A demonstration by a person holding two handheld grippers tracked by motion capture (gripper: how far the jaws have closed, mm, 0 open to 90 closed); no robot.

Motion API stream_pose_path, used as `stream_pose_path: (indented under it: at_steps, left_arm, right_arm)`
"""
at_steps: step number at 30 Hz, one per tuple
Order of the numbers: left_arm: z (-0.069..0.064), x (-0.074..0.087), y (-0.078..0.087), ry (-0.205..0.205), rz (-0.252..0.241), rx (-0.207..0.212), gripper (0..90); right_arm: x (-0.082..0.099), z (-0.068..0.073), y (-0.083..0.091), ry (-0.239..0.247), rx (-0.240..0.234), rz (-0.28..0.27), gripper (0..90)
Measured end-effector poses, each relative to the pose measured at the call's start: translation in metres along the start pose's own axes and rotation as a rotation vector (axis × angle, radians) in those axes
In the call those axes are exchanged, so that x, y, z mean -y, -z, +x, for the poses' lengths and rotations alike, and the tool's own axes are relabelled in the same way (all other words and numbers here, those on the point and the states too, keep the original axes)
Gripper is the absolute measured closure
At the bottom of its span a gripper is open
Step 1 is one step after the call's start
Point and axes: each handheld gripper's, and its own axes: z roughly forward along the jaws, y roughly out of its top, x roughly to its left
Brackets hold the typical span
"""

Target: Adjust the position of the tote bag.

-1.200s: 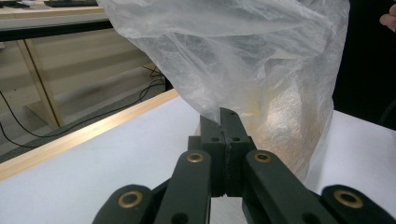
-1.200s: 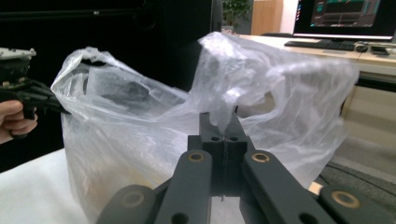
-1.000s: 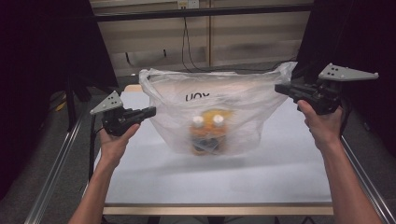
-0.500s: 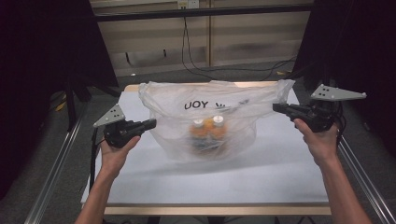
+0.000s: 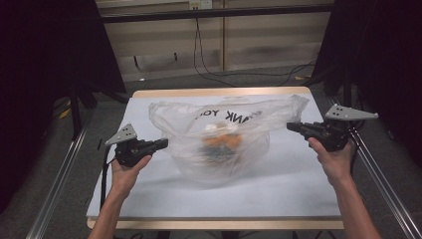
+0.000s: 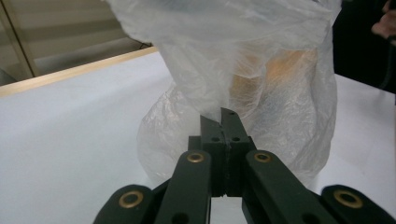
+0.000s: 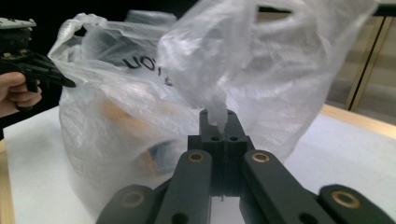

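Observation:
A clear plastic bag (image 5: 224, 152) printed with dark letters rests on the white table (image 5: 278, 191), stretched wide between my two grippers. Blurred orange items (image 5: 219, 140) lie inside it. My left gripper (image 5: 162, 143) is shut on the bag's left edge; in the left gripper view its jaws (image 6: 220, 120) pinch a twist of film below the bag (image 6: 261, 70). At the bag's right edge my right gripper (image 5: 290, 126) is shut on the plastic, gathered film rising from its closed jaws (image 7: 217, 120). The right gripper view also has the bag (image 7: 130, 102) and the left gripper (image 7: 67, 84) beyond it.
The tabletop has a wooden rim (image 5: 219, 92) at the far side. Metal rails (image 5: 59, 174) run along both sides of the table. Cables (image 5: 209, 69) lie on the floor behind it, and dark curtains stand left and right.
Both hands have come down with the bag. The bag, which hung higher before, has sunk onto the table and spread wider and flatter.

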Motion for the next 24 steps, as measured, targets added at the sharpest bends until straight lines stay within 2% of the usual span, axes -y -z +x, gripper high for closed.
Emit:
stream_pose_path:
  at_steps: [1,2,3,5,7,9,14,16,19,20,24]
  left_arm:
    - [0.001,0.001,0.0,-0.007,0.01,-0.005,90.0]
    - [0.001,0.003,-0.001,-0.004,0.013,-0.011,90.0]
    - [0.002,0.004,-0.001,-0.001,0.022,-0.006,90.0]
    - [0.003,0.007,-0.003,-0.007,0.039,-0.014,90.0]
    - [0.006,0.01,-0.005,-0.006,0.042,-0.024,90.0]
    - [0.008,0.013,-0.007,0.009,0.044,-0.026,90.0]
    - [0.011,0.021,-0.019,-0.014,0.117,-0.031,90.0]
    - [0.012,0.025,-0.024,-0.003,0.126,-0.03,90.0]
    - [0.013,0.028,-0.03,-0.01,0.153,-0.028,90.0]
    - [0.013,0.031,-0.033,-0.021,0.179,-0.04,90.0]
    - [0.016,0.035,-0.037,-0.02,0.202,-0.052,90.0]
  right_arm:
    - [0.005,-0.002,-0.002,-0.02,-0.001,0.011,90.0]
    - [0.008,-0.004,-0.004,-0.013,0.011,0.033,90.0]
    - [0.012,-0.007,-0.004,-0.029,0.008,0.028,90.0]
    - [0.013,-0.008,-0.005,-0.03,0.01,0.03,90.0]
    - [0.017,-0.009,-0.009,-0.023,0.018,0.053,90.0]
    - [0.022,-0.011,-0.014,-0.023,0.024,0.071,90.0]
    - [0.031,-0.014,-0.027,-0.022,0.038,0.11,90.0]
    - [0.034,-0.015,-0.032,-0.017,0.052,0.12,90.0]
    - [0.042,-0.02,-0.038,-0.028,0.064,0.145,90.0]
    - [0.044,-0.022,-0.04,-0.033,0.065,0.149,90.0]
    - [0.05,-0.025,-0.043,-0.038,0.071,0.164,90.0]
